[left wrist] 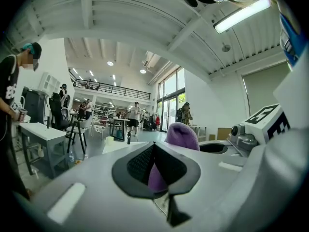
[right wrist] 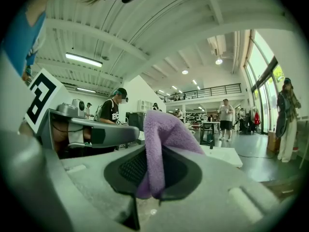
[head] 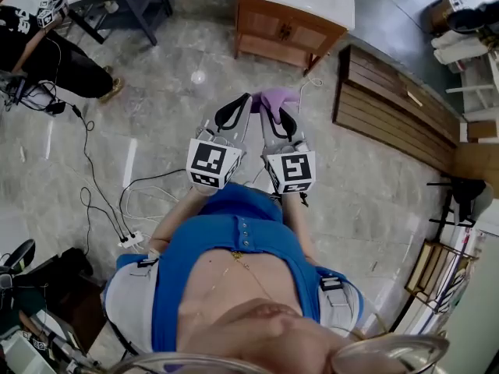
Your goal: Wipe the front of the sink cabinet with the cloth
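blue buttoned top (head: 234, 244), grey hand-held grippers (head: 245, 107) (head: 279, 111)

Grey stone-look floor (head: 168, 119) carries wooden sink cabinet (head: 284, 29), slatted wood panel (head: 394, 111), white power strip (head: 130, 241), loose cables (head: 94, 179).

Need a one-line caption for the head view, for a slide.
Purple cloth pinched by left gripper and right gripper, sink cabinet ahead, not yet reached.

Rear of sink cabinet (head: 284, 31) beyond the top edge
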Motion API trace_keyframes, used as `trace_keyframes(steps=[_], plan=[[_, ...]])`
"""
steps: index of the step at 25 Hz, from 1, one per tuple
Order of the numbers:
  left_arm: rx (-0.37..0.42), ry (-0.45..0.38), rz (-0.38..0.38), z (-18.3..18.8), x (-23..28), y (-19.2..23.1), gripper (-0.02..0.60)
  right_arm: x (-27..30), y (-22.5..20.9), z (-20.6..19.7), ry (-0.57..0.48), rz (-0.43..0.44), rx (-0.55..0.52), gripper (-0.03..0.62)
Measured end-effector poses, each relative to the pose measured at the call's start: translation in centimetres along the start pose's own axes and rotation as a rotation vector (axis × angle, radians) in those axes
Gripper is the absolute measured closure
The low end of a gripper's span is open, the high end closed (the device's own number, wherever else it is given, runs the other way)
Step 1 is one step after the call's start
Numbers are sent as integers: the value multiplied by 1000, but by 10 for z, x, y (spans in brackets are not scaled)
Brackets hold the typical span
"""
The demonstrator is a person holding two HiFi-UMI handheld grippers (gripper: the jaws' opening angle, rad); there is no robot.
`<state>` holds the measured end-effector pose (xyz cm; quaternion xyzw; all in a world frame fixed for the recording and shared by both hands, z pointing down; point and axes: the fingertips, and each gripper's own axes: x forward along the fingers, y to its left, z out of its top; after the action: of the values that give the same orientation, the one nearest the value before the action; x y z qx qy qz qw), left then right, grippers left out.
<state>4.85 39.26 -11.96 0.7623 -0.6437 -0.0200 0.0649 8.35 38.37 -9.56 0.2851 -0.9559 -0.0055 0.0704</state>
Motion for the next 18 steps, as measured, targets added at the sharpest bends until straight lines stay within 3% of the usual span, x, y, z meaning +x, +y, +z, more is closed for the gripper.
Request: trace_keyframes(steps=[8, 18], plan=[[15, -15, -63, 20, 39, 58, 581, 71, -14, 15, -1, -41, -31, 531], [14, 6, -88, 17, 48, 116, 581, 132, 5, 20, 4, -29, -44, 531]])
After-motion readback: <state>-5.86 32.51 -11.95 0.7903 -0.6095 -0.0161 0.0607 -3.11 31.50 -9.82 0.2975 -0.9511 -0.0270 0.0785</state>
